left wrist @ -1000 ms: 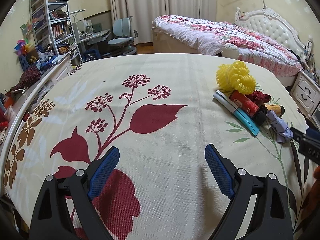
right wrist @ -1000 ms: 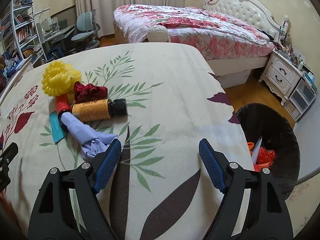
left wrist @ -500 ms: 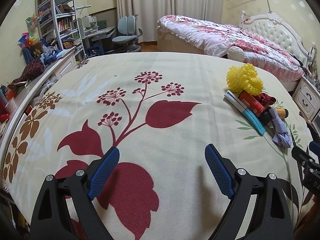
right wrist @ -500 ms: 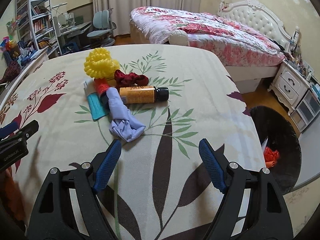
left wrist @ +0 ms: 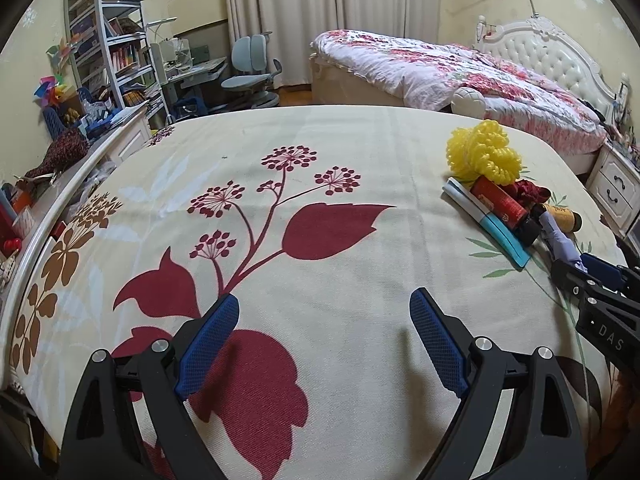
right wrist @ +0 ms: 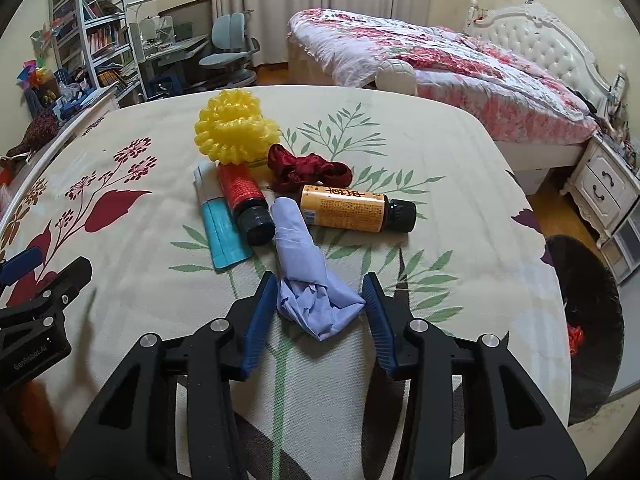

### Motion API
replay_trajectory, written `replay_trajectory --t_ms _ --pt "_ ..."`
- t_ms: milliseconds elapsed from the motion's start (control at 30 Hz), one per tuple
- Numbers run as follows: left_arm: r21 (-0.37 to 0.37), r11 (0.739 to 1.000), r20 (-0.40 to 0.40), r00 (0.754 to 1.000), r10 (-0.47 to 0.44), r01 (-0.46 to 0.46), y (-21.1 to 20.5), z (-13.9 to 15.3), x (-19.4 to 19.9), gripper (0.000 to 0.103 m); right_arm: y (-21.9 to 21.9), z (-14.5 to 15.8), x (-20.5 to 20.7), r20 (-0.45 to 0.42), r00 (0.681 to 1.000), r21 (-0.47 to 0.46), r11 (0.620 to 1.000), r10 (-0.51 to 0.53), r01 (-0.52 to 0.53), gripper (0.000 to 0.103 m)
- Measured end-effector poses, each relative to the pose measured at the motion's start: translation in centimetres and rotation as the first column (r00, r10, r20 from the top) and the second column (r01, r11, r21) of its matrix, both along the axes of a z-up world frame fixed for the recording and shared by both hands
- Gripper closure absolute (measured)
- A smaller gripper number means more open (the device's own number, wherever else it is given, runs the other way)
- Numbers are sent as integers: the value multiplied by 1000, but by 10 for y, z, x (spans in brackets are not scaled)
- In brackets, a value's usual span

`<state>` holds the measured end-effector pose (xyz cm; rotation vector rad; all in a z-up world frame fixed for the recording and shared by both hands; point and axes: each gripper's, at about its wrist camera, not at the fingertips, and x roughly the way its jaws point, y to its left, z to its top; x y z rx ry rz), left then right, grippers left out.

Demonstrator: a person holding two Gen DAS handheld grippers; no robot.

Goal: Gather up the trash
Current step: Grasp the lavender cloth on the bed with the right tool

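A pile of trash lies on the flowered tablecloth: a crumpled pale-blue paper, an orange bottle, a red bottle, a teal-and-white packet, a dark red cloth scrap and a yellow foam net. My right gripper has its jaws around the near end of the blue paper, both pads touching it. My left gripper is open and empty over the red flower print, left of the pile. The right gripper's fingers show at the left wrist view's right edge.
A black trash bin with red scraps inside stands on the floor past the table's right edge. A bed lies behind, a nightstand to the right, shelves and a desk chair at the back left.
My right gripper has moved forward and left to the blue paper and narrowed its jaws onto it. The left gripper has drawn back a little and stays open.
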<state>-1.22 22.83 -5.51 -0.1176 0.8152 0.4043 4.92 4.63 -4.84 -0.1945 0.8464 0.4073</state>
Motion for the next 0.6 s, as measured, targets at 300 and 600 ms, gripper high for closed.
replay_trajectory --t_ms 300,600 --pt "-29 997 -11 998 -68 67 -24 -1 31 16 -38 -2 7 9 994 -1 994 -110 110 60" --pt "-14 994 -24 994 -110 109 -50 -1 64 16 -64 -4 26 -11 988 26 988 -154 154 60"
